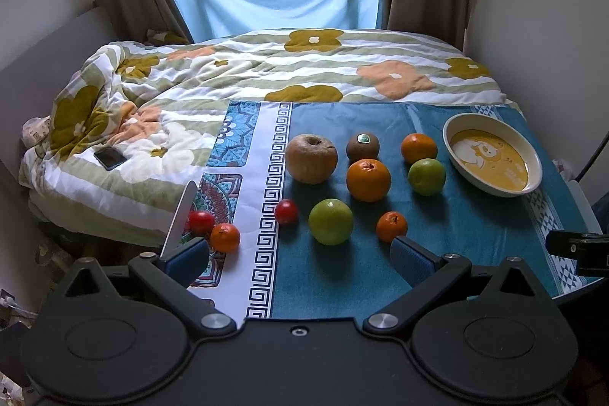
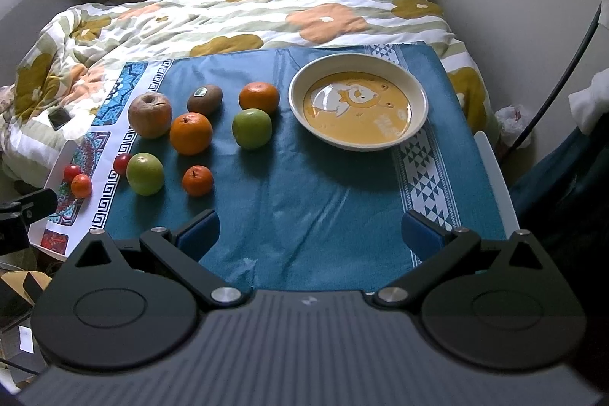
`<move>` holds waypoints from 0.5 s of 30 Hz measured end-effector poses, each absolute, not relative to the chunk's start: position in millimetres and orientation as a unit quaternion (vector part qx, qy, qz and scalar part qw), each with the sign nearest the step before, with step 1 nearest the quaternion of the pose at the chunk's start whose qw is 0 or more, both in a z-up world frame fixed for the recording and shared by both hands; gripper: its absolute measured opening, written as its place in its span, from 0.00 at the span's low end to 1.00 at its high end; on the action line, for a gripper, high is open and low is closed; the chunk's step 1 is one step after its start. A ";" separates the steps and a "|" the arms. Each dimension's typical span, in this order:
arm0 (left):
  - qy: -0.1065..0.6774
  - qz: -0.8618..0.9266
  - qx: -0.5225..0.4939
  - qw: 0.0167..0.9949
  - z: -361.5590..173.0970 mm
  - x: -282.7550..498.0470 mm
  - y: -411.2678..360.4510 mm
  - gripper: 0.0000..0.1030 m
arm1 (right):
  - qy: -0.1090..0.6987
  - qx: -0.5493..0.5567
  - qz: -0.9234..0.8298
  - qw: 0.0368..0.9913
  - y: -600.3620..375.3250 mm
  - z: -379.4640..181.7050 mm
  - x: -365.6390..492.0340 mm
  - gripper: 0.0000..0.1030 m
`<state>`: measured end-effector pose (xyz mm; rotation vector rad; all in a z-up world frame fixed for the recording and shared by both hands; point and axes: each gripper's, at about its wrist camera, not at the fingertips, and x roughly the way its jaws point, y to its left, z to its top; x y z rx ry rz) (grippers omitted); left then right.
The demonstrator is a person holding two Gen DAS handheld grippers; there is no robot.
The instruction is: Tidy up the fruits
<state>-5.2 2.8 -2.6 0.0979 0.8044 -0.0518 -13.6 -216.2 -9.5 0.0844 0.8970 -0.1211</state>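
Note:
Several fruits lie loose on a blue cloth (image 1: pixel 380 276): a brown apple (image 1: pixel 311 158), a kiwi (image 1: pixel 362 146), a large orange (image 1: pixel 368 179), a second orange (image 1: pixel 418 148), two green apples (image 1: pixel 330 221) (image 1: pixel 426 176), small tangerines (image 1: pixel 391 226) (image 1: pixel 225 237) and two red tomatoes (image 1: pixel 286 211) (image 1: pixel 201 221). An empty cream bowl with a yellow bear print (image 1: pixel 468 177) (image 2: pixel 415 124) stands at the right. My left gripper (image 1: pixel 298 255) is open and empty, just short of the near fruits. My right gripper (image 2: pixel 310 234) is open and empty over bare cloth, in front of the bowl.
The table stands against a bed with a floral quilt (image 1: pixel 266 71). A phone (image 1: pixel 109 158) lies on the quilt at the left. A white card (image 1: pixel 180 215) stands upright at the table's left edge. Walls close in on the right.

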 end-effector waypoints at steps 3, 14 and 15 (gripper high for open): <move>0.392 -0.024 0.052 0.918 -2.8 -4.6 0.0 1.00 | 0.433 0.041 -0.058 0.899 -216.0 -9.2 -13.3 1.00; 0.389 -0.029 0.056 0.919 -1.3 -5.2 -0.5 0.99 | 0.432 0.044 -0.056 0.899 -216.9 -7.8 -12.6 1.00; 0.389 -0.028 0.057 0.919 -1.4 -5.1 -0.6 0.99 | 0.431 0.045 -0.054 0.899 -217.2 -7.8 -12.7 1.00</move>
